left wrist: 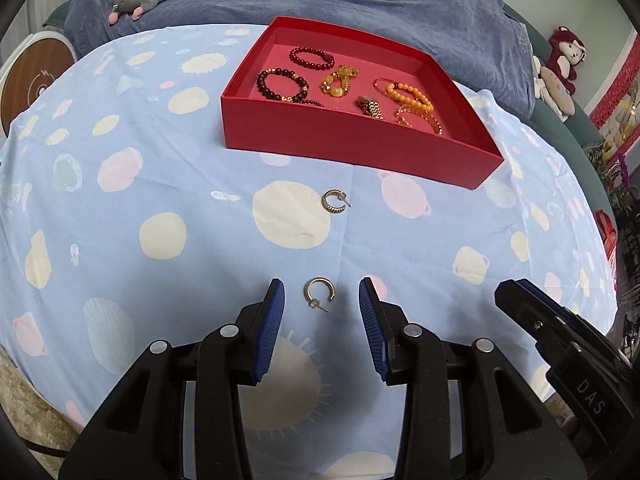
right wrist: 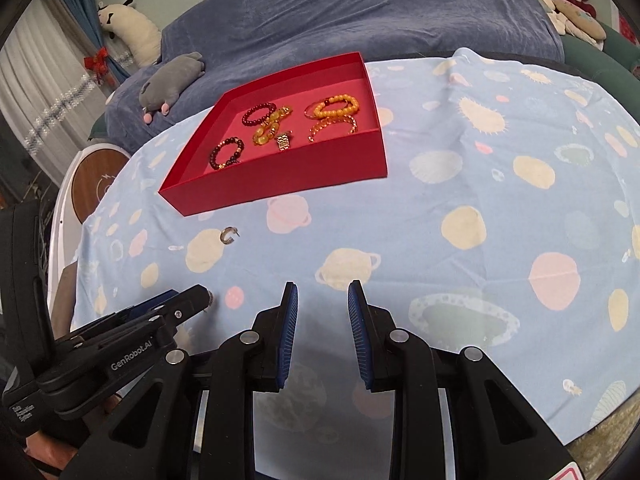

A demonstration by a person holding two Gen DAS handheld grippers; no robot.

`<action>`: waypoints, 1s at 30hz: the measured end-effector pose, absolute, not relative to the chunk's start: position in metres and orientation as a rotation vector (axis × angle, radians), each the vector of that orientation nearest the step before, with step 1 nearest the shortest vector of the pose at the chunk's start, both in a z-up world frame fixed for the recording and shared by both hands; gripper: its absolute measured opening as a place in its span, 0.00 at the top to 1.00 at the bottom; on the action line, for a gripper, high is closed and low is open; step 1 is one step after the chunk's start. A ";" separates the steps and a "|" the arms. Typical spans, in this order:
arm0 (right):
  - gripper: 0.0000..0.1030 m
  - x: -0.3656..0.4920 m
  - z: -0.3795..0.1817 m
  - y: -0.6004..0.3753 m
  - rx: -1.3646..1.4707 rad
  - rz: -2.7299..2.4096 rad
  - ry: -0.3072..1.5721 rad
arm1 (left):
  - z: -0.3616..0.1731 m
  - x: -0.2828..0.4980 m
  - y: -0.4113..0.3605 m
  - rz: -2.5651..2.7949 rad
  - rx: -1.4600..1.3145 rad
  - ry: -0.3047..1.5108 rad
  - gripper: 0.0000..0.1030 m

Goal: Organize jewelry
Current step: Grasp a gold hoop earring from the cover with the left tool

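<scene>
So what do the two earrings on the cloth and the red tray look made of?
Earrings: likely metal, pale gold or silver tone, judging by the glint and thin posts; plating cannot be told. Tray: probably cardboard with a matte red finish, given its thin straight walls, sharp folded corners and lack of shine.

The cloth (left wrist: 160, 184) was pale blue, printed with cream and pink planets. The box (left wrist: 360, 140) was red with a pinker floor, holding dark red, brown, yellow and orange bead bracelets. Both earrings were gold. The blanket (left wrist: 360, 8) was slate blue.
</scene>
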State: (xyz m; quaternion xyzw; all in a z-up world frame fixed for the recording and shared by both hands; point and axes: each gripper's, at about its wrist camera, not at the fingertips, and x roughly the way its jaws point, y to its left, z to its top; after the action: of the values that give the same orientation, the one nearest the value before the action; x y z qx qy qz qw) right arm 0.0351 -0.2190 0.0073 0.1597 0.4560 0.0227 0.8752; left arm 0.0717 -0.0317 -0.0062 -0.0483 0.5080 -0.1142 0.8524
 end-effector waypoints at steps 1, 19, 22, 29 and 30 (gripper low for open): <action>0.74 0.034 0.006 -0.219 0.334 0.047 0.955 | -0.008 0.071 -0.032 -0.238 -0.096 1.068 0.64; 0.74 0.034 -0.001 -0.215 0.334 0.059 0.971 | -0.014 0.067 -0.035 -0.241 -0.036 1.039 0.85; 0.74 0.034 -0.001 -0.214 0.336 0.062 0.974 | -0.014 0.067 -0.034 -0.246 -0.035 1.037 0.85; 0.74 0.042 0.000 -0.204 0.318 0.090 0.974 | -0.009 0.069 -0.022 -0.222 -0.055 1.029 0.85; 0.74 0.044 0.001 -0.200 0.311 0.099 0.971 | -0.009 0.070 -0.019 -0.216 -0.065 1.030 0.85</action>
State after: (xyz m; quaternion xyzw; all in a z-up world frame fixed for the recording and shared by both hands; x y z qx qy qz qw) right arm 0.0445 -0.1997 0.0013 0.1486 0.4646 0.0472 0.8717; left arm 0.0699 -0.0190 -0.0088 -0.0308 0.4915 -0.1031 0.8642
